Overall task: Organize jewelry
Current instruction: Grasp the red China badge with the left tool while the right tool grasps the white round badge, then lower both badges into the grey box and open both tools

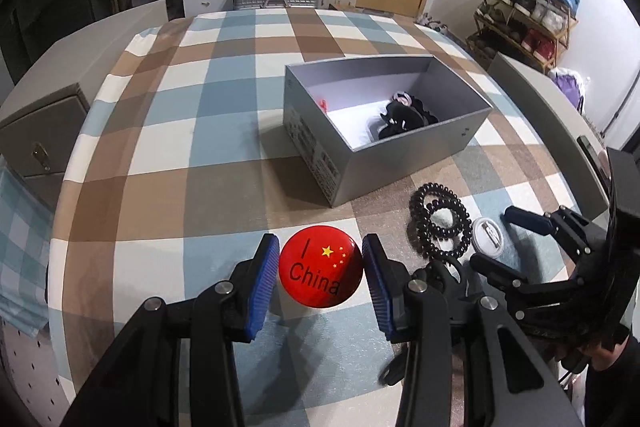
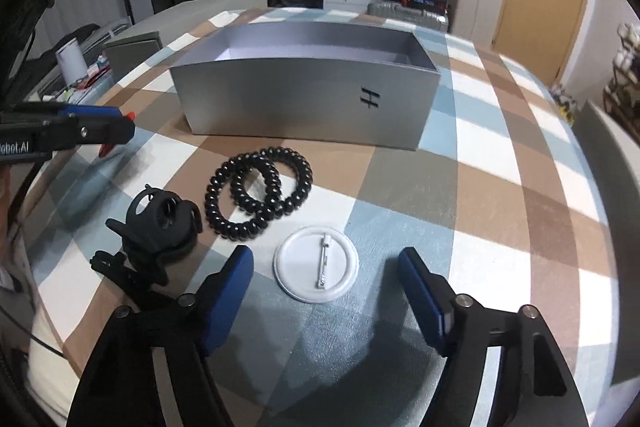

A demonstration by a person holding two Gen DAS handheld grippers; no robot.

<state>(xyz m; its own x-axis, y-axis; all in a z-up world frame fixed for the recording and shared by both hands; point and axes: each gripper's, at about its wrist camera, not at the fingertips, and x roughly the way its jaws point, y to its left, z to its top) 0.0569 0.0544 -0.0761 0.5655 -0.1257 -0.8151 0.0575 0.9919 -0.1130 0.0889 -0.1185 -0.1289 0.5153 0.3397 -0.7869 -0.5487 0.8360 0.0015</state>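
A red round badge (image 1: 321, 268) with a flag and "China" lies on the checked tablecloth between the blue pads of my left gripper (image 1: 321, 261), which is open around it, apart from both sides. A white badge lies pin side up (image 2: 316, 263) (image 1: 489, 233) between the open fingers of my right gripper (image 2: 325, 277) (image 1: 494, 235). Two black spiral hair ties (image 2: 260, 193) (image 1: 438, 219) lie beyond it. A black hair claw (image 2: 158, 227) lies left of the right gripper. The open grey box (image 1: 400, 163) (image 2: 304, 103) holds dark hair items (image 1: 404, 115).
The table (image 1: 168, 115) has a blue, brown and white checked cloth. Grey chair backs (image 1: 548, 99) stand at its edges. Drawers, suitcases, a door and a shoe rack (image 1: 528, 11) lie beyond the table.
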